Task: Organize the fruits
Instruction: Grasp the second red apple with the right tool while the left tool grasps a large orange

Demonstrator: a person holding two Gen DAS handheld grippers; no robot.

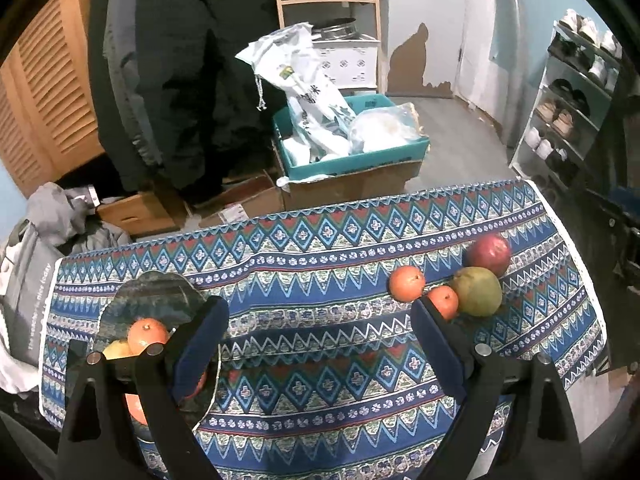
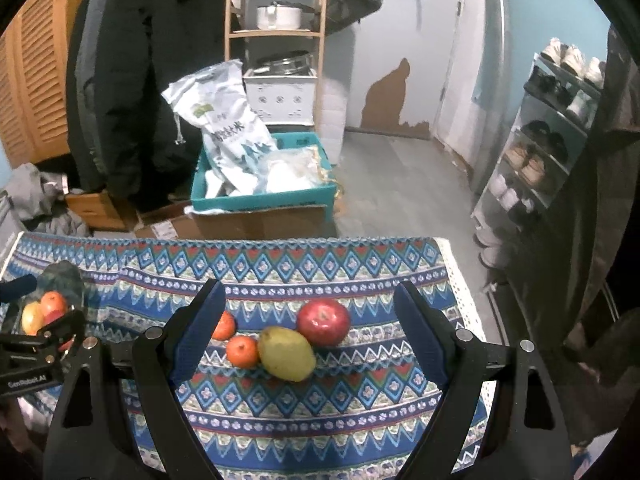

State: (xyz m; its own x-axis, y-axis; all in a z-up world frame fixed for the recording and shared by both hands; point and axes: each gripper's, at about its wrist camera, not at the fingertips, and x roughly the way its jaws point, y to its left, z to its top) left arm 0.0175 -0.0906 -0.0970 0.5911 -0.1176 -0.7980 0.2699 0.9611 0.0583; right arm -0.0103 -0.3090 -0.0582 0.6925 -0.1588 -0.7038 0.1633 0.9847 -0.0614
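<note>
On the patterned tablecloth lie a red apple, a green-yellow pear and two oranges in a cluster. A dark glass bowl at the left holds an orange and a yellow fruit. My left gripper is open and empty between bowl and cluster. My right gripper is open above the apple, pear and oranges. The bowl shows at the far left.
Beyond the table's far edge stand a teal crate of bags on cardboard boxes, a wooden shelf, a hanging dark coat and a shoe rack at the right. The left gripper's body shows beside the bowl.
</note>
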